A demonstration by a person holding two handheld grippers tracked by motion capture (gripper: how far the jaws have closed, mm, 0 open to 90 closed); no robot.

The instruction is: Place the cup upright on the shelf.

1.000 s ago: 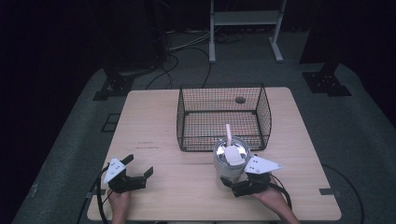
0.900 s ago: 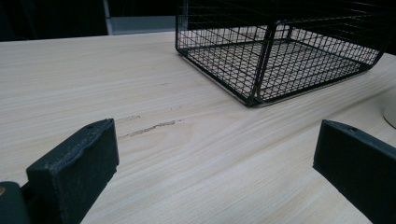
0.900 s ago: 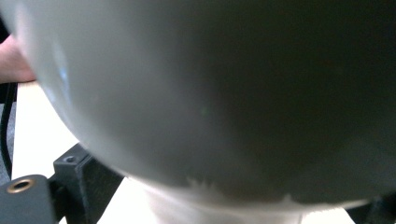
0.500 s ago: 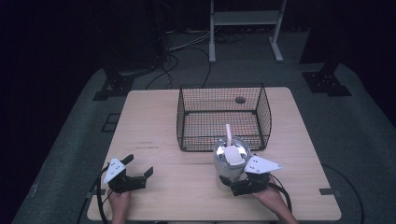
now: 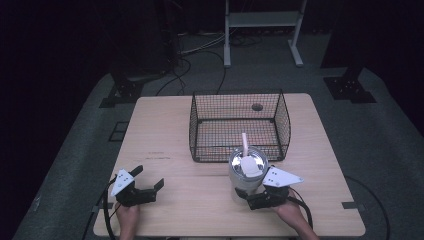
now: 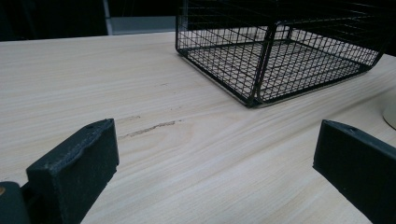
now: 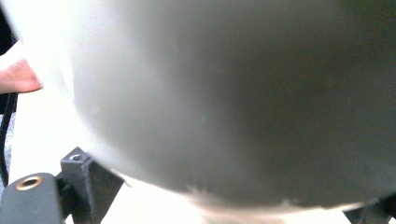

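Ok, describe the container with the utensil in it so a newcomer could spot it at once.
Start at the black wire basket in the middle of the wooden table. Just outside its near wall, toward the right, stands a pale cylindrical container with the right gripper at its base. It is the one thing with a shiny metal inside and a white spatula sticking up from it.

Black wire basket [image 5: 237,125], white pot [image 5: 245,175], pale wood table [image 5: 165,130]
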